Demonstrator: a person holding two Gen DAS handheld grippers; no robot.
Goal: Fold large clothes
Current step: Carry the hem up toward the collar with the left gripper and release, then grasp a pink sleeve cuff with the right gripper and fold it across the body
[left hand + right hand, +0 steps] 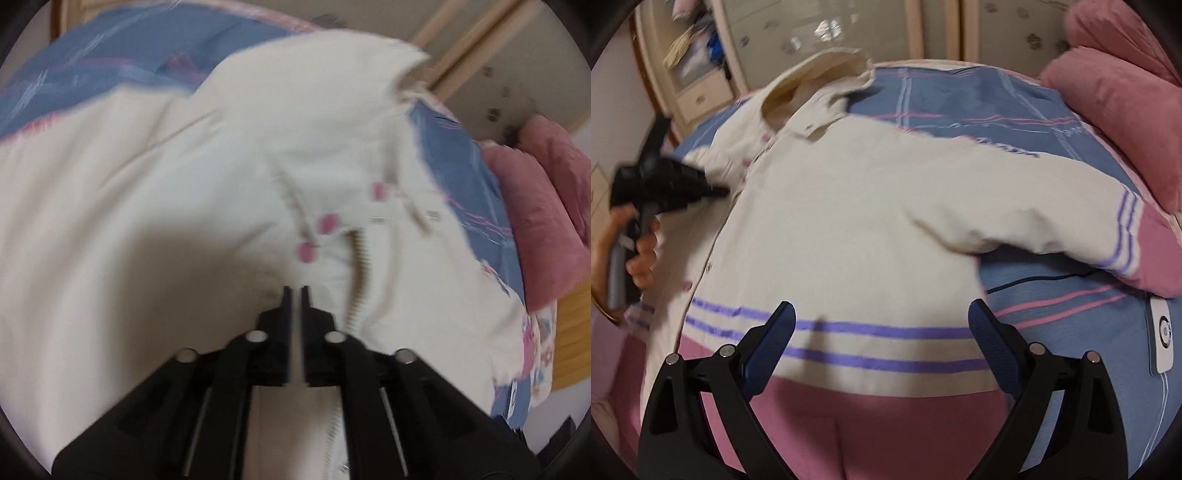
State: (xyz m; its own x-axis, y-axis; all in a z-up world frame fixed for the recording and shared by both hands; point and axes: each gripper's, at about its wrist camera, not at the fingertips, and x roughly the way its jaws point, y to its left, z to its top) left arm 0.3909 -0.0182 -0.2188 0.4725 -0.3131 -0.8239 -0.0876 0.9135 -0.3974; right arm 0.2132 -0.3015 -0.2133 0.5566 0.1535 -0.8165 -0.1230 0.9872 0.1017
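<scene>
A: Surface? Room?
B: Cream zip-front jacket (849, 221) spread on blue plaid bedsheet (979, 99); pink pillows (1108, 107), pale wardrobe doors (849, 26) behind.
A: Tongs?
B: Left tongs (294, 290) clamped on jacket; right tongs (882, 314) apart above hem.

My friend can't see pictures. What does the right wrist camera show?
A cream jacket with purple stripes and a pink hem lies spread on a blue bed cover. The open right gripper hovers over its hem; the left gripper touches its front.
</scene>
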